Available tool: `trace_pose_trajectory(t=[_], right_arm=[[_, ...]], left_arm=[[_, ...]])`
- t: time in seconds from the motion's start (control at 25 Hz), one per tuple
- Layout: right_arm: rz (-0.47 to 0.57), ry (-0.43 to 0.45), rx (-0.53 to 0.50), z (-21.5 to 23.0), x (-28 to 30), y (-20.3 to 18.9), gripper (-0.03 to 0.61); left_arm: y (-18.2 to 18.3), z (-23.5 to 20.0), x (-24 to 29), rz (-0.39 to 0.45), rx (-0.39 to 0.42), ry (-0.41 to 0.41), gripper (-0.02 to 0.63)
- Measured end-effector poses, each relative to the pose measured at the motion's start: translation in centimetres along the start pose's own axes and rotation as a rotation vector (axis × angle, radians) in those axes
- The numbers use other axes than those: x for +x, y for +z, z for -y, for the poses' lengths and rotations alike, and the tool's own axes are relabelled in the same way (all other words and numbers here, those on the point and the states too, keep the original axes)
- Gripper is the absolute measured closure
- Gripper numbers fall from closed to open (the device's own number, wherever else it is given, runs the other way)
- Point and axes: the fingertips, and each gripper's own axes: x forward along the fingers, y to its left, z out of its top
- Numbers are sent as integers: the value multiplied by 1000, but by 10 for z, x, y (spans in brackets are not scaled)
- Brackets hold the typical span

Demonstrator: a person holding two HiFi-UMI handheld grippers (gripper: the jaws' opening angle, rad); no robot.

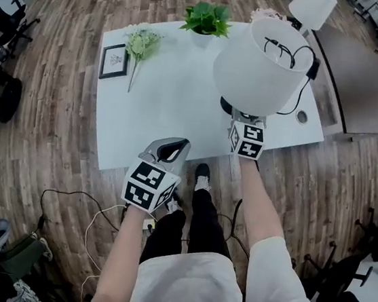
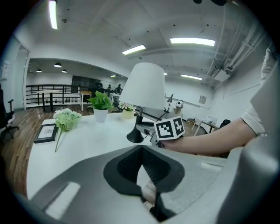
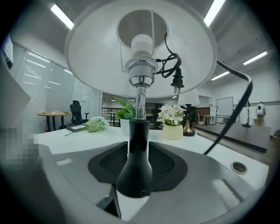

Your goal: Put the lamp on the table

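The lamp (image 1: 264,64) has a wide white shade, a chrome stem and a black base (image 3: 134,166). It stands upright at the front right of the white table (image 1: 160,109), its base on or just above the top. Its black cord and plug (image 3: 175,70) are tucked inside the shade. My right gripper (image 1: 242,118) is shut on the base's neck, and the right gripper view shows the jaws pressed against both sides. My left gripper (image 1: 168,150) hovers at the table's front edge, left of the lamp (image 2: 144,87), shut with nothing in it.
A potted green plant (image 1: 206,20), a bunch of pale flowers (image 1: 141,42) and a framed picture (image 1: 114,60) lie toward the table's back and left. A small flower pot (image 3: 173,127) stands behind the lamp. A cable hole (image 1: 302,116) is at the right edge. Cables (image 1: 99,218) trail on the floor.
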Motion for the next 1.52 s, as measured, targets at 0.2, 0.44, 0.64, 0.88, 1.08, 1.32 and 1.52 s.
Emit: trace_pose_trajectory(t=[0.2, 0.44, 0.64, 0.88, 1.08, 1.32, 1.52], right_arm=[[-38, 48, -35, 0, -43, -23, 423], [-79, 168, -82, 0, -134, -44, 433], [-26, 185, -38, 28, -202, -27, 459], [0, 163, 112, 67, -259, 24, 480], [-2, 189, 168, 74, -287, 68, 502], [-125, 318, 195, 39, -290, 58, 523], [-154, 344, 239, 18, -311, 48, 552]], left_arm=[[-18, 10, -7, -48, 39, 8, 614], [-20, 32, -4, -59, 68, 0, 614], [-7, 69, 24, -25, 65, 48, 614], [37, 129, 45, 76, 62, 84, 614], [56, 153, 21, 31, 165, 125, 614], [67, 174, -10, 75, 33, 281, 614], [56, 206, -25, 107, -53, 306, 614]])
